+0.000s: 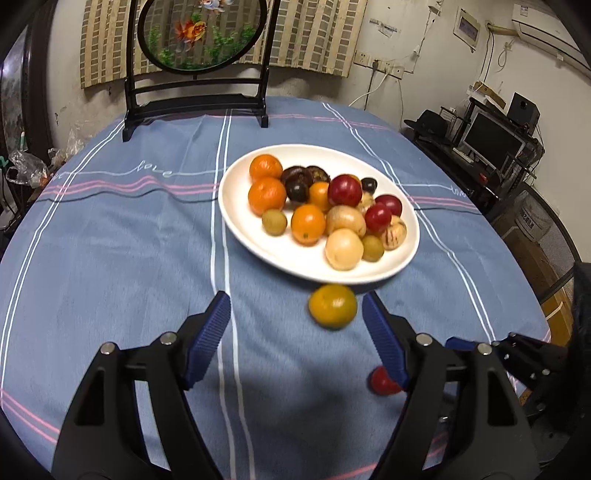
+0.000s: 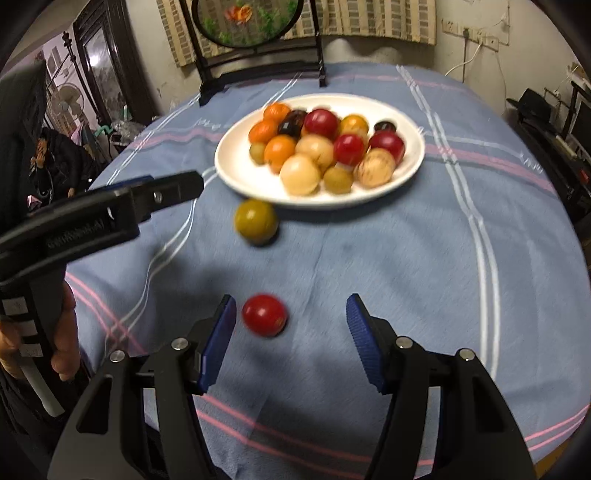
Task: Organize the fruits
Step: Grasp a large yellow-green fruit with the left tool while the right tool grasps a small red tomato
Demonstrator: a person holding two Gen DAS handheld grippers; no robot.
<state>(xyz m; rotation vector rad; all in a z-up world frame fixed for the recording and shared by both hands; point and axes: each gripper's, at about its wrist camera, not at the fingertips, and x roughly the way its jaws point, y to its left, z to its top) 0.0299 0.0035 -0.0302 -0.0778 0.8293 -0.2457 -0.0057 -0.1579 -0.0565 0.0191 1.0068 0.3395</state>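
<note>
Both sets of jaws parted, gripping nothing. Left gripper (image 1: 295,314) nearing loose tangerine (image 1: 333,306), right gripper (image 2: 291,317) nearing red fruit (image 2: 264,315). Risk of round fruit rolling away across tablecloth (image 1: 110,258) if nudged by one pad first.

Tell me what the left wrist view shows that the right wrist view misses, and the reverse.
Left wrist only: the left gripper seen head-on, jaws open, nothing between them, and a monitor on a shelf at right.

Right wrist only: the right gripper head-on, open, with the red fruit between its fingers but untouched, and the hand holding the left gripper's handle.

Both: the plate piled with fruit, the yellow-green orange loose on the cloth just off the plate's near rim, the red fruit, the fish screen behind.
</note>
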